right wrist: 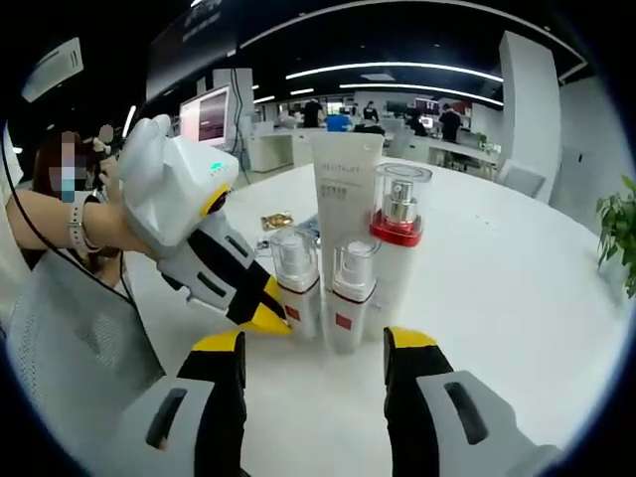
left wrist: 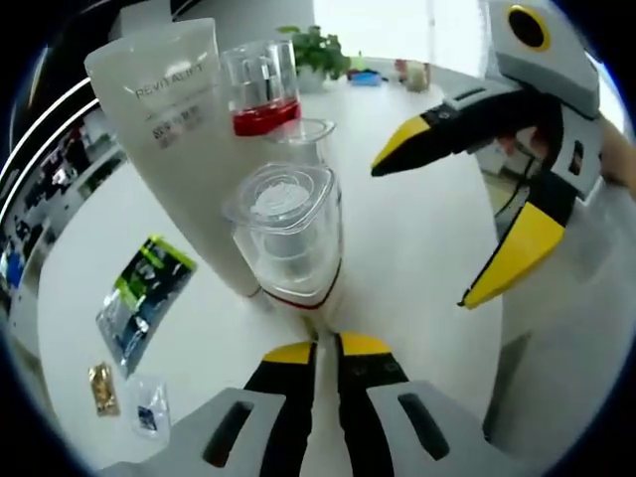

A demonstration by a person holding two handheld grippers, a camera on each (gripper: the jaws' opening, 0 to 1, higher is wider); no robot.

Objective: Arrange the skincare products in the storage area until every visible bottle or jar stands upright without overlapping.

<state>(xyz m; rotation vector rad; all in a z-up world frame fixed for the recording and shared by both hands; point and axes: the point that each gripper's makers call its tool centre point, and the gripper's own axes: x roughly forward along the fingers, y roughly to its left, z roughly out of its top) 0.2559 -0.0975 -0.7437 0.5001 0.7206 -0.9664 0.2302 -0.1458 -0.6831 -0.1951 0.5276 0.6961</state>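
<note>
Yellow tips mark the jaws of both grippers I hold. In the left gripper view, my left gripper (left wrist: 326, 350) sits nearest, its jaws drawn almost together with nothing between them, just short of a small pump bottle (left wrist: 288, 234) with a clear cap and a red band at its base. My right gripper (left wrist: 475, 214) reaches in from the right of that view, jaws spread wide and empty. In the right gripper view its own jaws stand well apart around nothing, pointing at the cluster of products.

That cluster sits on a white table (right wrist: 497, 288). Nearest me are two small pump bottles, one on the left (right wrist: 298, 283) and one on the right (right wrist: 353, 298), standing side by side. Behind them stand a taller bottle with a red collar (right wrist: 397, 238) and a tall white tube (right wrist: 346, 184), upright on its cap.

I judge the arranging nearly done: all four stand upright. They are packed close, and I cannot tell whether any touch, so some spacing may remain.

The left gripper view alone shows loose sachets (left wrist: 139, 303) lying flat on the table, and a potted plant (left wrist: 320, 50) at the far edge. The right gripper view adds an office with desks and monitors beyond, and shows all four products at once.
</note>
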